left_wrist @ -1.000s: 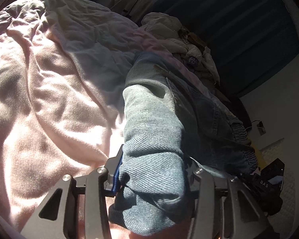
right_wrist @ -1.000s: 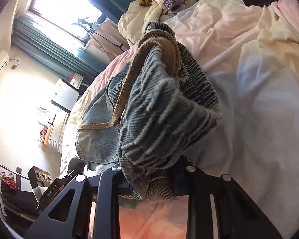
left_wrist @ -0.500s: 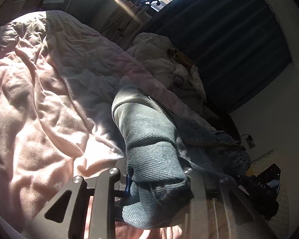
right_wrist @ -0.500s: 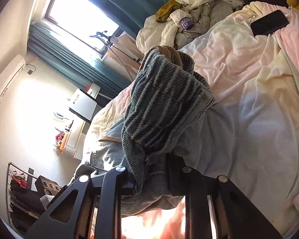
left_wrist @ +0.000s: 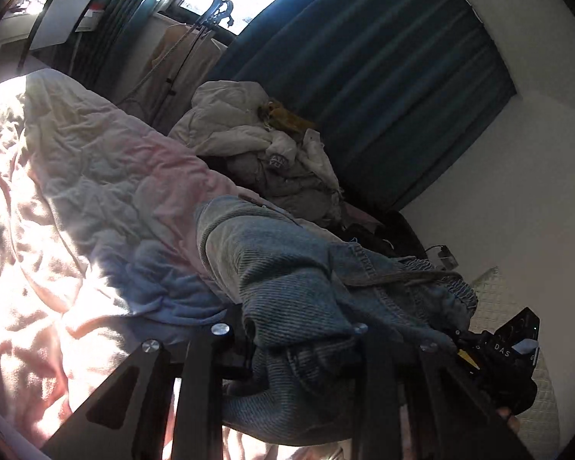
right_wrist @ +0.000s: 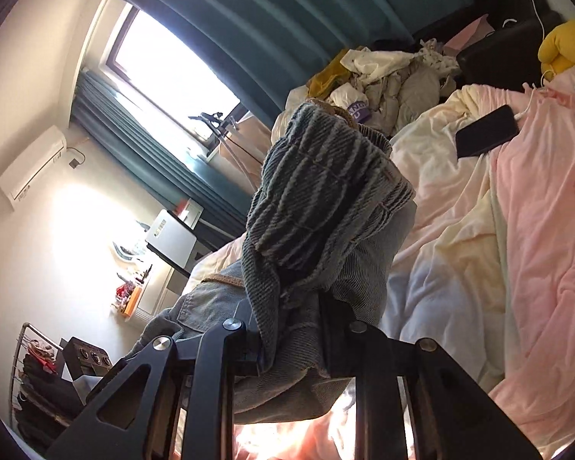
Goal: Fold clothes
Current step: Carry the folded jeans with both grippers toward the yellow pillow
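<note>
Jeans (left_wrist: 287, 268), bunched thickly, are clamped between the narrowed fingers of the left gripper (left_wrist: 291, 341) and right gripper (right_wrist: 287, 329), held above the bed (right_wrist: 536, 230), probably so the legs hang straight for folding.

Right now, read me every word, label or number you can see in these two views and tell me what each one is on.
"DAS": white letters on the black device at the lower right of the left wrist view.
White letters on the purple garment in the clothes pile: too blurred to read.
Print on the white fridge and air conditioner: too small to read.
</note>
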Available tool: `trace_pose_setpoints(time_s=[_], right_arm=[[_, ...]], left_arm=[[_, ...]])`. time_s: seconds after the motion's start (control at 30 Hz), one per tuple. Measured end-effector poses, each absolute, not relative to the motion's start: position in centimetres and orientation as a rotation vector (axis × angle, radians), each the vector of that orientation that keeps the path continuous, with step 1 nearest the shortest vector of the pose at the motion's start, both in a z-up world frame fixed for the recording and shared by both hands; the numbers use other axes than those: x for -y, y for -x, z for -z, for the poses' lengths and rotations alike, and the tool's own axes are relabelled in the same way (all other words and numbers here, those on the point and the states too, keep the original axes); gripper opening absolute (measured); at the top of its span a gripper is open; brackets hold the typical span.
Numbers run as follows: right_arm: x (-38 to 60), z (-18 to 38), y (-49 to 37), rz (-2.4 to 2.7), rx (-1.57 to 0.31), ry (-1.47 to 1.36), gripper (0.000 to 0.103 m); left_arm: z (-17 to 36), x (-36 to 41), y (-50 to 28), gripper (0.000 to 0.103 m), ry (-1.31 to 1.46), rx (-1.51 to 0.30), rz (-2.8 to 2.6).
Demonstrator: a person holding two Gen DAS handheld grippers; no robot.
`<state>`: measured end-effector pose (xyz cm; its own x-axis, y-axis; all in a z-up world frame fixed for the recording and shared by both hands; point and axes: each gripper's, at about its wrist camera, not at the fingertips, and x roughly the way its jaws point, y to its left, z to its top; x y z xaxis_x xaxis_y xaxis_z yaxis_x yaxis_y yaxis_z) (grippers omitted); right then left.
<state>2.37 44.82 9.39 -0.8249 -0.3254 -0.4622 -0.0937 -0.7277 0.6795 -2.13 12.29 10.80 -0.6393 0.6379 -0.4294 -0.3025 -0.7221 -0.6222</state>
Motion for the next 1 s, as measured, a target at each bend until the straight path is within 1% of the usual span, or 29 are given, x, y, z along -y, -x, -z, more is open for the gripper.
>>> trace_pose_setpoints(time_s=[0.1,0.43,0.7,1.0], right_arm=[[-47.5,-11.2,-4.1,2.715,1.104,-0.818,0.019],[-56.1,-15.7,-14.8,2.881,1.136,-0.692,0.019],[-63.3,-16.1,-20.1,2.996,1.176,-0.628,0.019],[-70.8,-13.4,-21.8,3.098,1.210,-0.591,0.019]], left_arm=[[-12.1,-15.2,1.3,0.026,0.852,0.656,-2.305],[-14.7,-25.9,-1.9,0.026,0.784,0.560,-2.177],[-14.0,-35.0,-3.3,0.026,0.797,0.482,-2.057],[-11.4,-44.3,-2.0,0.026,0.830,0.379,-1.970]])
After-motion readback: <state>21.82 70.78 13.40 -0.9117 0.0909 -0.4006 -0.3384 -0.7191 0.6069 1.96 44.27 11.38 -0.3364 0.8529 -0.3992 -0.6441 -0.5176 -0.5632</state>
